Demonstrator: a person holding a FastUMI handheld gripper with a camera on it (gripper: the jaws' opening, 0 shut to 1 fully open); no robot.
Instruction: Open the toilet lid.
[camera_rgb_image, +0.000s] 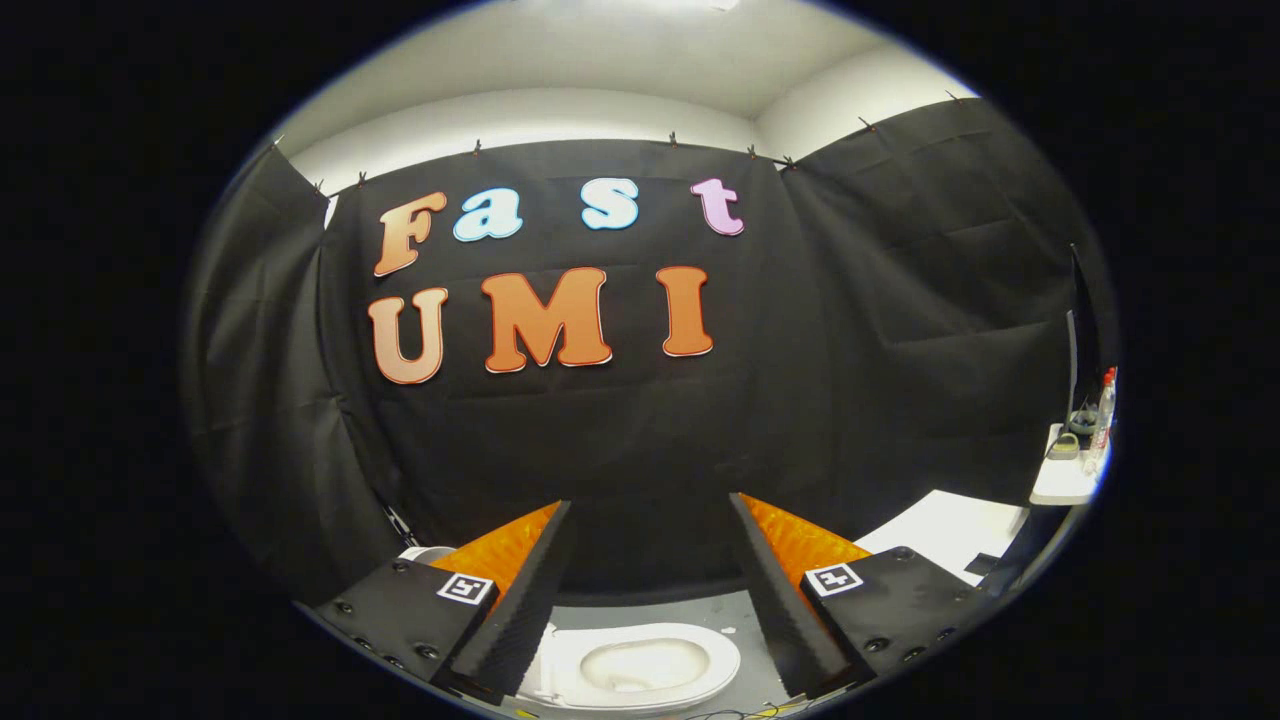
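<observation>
One toilet (640, 668) with bowl exposed, between two spread fingers (520, 600) of gripper (650, 512), wide apart, holding nothing

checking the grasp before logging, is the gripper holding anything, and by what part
Nothing is held: the gripper is open, its fingers apart, with the toilet below between them.

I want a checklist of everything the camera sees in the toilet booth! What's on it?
Surface: grey floor under the toilet.
Job's things: white toilet below and between the fingers; bowl open to view, lid not told apart.
Clutter: white table beyond the right finger; a small shelf with a bottle and a dark item.
Grippers: gripper open, fingers wide apart, holding nothing, well above the toilet.
Cables: thin wires on the floor near the toilet.
Surroundings: black cloth wall, white ceiling.
</observation>
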